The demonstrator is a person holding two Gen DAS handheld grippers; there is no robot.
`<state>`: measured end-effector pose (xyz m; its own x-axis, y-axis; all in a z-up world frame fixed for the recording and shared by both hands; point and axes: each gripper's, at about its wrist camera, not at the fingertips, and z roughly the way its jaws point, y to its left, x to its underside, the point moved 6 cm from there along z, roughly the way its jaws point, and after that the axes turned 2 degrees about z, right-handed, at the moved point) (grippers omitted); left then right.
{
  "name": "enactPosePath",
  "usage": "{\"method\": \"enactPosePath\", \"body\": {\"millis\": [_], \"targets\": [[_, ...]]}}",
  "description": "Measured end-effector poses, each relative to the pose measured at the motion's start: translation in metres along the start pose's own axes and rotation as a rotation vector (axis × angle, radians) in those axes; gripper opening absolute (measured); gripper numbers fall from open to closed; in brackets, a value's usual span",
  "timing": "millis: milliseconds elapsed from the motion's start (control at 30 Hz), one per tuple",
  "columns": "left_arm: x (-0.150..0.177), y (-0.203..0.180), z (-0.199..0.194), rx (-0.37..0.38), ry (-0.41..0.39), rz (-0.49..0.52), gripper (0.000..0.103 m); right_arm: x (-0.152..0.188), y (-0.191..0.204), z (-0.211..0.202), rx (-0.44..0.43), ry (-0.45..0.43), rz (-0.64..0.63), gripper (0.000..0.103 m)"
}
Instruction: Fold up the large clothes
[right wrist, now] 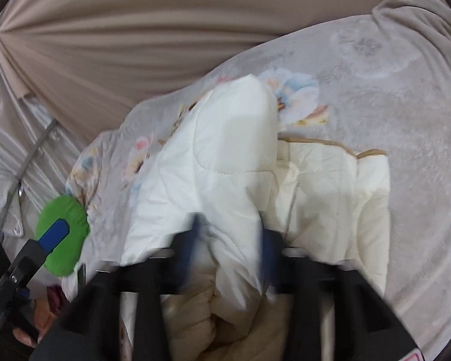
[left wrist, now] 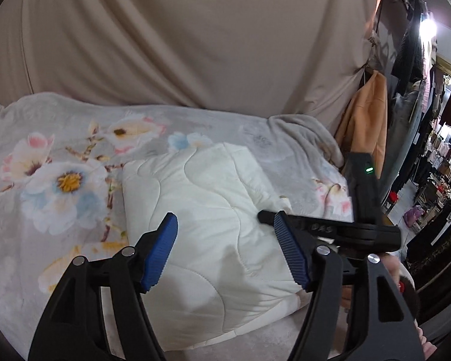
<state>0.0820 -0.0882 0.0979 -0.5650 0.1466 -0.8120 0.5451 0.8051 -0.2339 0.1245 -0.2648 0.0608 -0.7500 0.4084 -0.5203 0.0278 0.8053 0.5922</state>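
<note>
Step in hand, as judged: mid-fold of a white quilted garment (left wrist: 213,225) lying on a floral blanket (left wrist: 60,180). In the left wrist view the garment fills the centre and lower centre of the frame as a compact padded block; in the right wrist view it runs from the centre down to the bottom edge, with a raised fold at centre and a flatter cream panel with tan trim to the right of it.

Left gripper (left wrist: 225,249): jaws stand well apart above the garment, nothing between them, the blue pads clear of the cloth. It appears again at the lower left of the right wrist view, in front of a green disc (right wrist: 63,234).

Right gripper (right wrist: 228,252): blurred by motion at the lower centre; the jaws appear nearly closed with a ridge of the white fabric bunched between them, so a pinch on the garment is the likely reading. In the left wrist view its black body crosses the right side of the frame.

Next move, as judged: carry the pinched fold across onto the flat panel, then bring the free left gripper to an edge to square the stack.

Backdrop: a beige curtain (left wrist: 195,36) fills the top of both views.
</note>
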Motion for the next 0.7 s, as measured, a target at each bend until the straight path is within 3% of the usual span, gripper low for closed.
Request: {"method": "enactPosePath", "body": {"millis": [100, 200, 333, 433, 600, 700], "targets": [[0.008, -0.008, 0.008, 0.022, 0.023, 0.027, 0.065, 0.001, 0.001, -0.044, -0.049, -0.105, -0.015, 0.005], [0.023, -0.025, 0.029, 0.033, 0.068, 0.080, 0.064, 0.011, -0.024, -0.071, 0.034, -0.173, -0.006, 0.005], [0.053, -0.041, 0.073, 0.013, 0.163, 0.153, 0.062, 0.036, -0.088, -0.048, 0.127, -0.102, 0.099, 0.002], [0.065, -0.048, 0.086, -0.033, 0.163, 0.195, 0.062, 0.052, -0.112, -0.027, 0.094, -0.061, 0.163, 0.001], [0.076, -0.047, 0.098, -0.098, 0.163, 0.214, 0.065, 0.048, -0.101, -0.034, 0.156, -0.085, 0.125, 0.003], [0.074, -0.045, 0.098, -0.111, 0.160, 0.209, 0.066, 0.041, -0.069, -0.073, 0.270, -0.218, 0.044, 0.011]]}}
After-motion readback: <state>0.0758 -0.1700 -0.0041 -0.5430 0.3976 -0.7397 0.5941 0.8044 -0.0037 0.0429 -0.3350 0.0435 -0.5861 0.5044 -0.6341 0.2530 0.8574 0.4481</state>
